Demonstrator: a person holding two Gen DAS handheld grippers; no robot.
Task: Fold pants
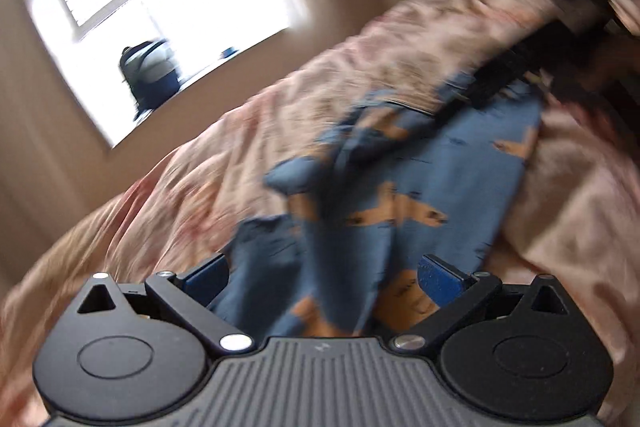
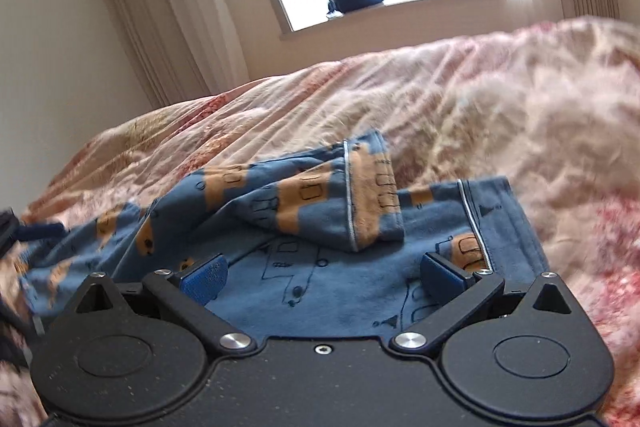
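While both grippers hang open above it, the pants [image 2: 320, 267] lie half-folded on the bed [image 2: 500, 115].

Neither the left gripper [image 1: 324, 277] nor the right gripper [image 2: 324, 273] holds cloth; each has its fingers [image 2: 204, 277] spread wide, with blue fabric showing below the gap. One leg cuff [image 2: 360, 203] is flopped back over the rest in a loose, crumpled lap, and the other hem lies flat beside it. By the look of it, a first fold is roughly made; squaring it and folding again remain.
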